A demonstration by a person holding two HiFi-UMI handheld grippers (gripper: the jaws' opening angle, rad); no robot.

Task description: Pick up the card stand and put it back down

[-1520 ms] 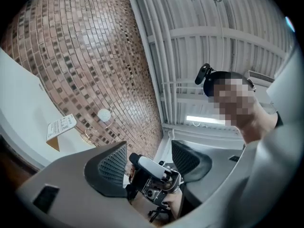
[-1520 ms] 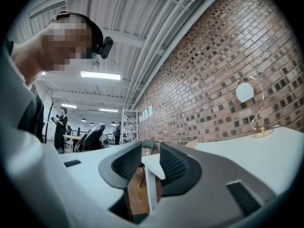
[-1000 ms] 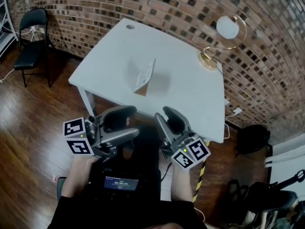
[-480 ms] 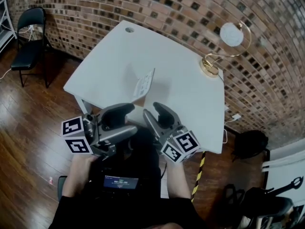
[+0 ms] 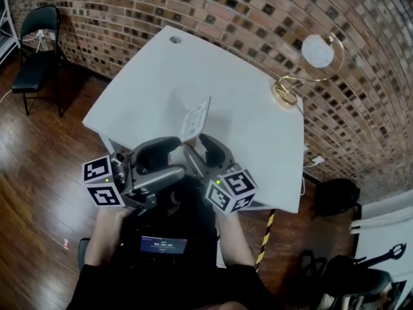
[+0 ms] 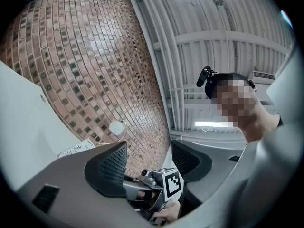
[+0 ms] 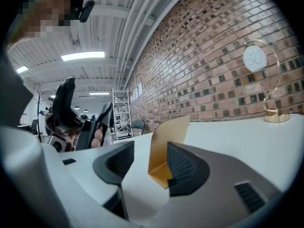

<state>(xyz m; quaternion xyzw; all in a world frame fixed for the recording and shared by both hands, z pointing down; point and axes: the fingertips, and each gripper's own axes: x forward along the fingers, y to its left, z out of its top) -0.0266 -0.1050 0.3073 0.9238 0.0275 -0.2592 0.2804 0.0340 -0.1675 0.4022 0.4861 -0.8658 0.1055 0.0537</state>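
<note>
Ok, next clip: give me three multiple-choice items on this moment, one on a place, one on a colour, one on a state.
1. Where on the table is the lamp?
A. near edge
B. corner by the brick wall
C. middle

2. What colour is the stand's back in the right gripper view?
A. blue
B. green
C. golden brown

3. How are the right tongs?
A. open, stand between them
B. shut on the stand
C. shut, empty

Key:
1 B: its gold base sits at the white top's corner, bricks just behind.
2 C: the folded card shows tan-gold.
3 A: the jaws stand wide apart, having just been opening, with the stand in the gap.
</note>
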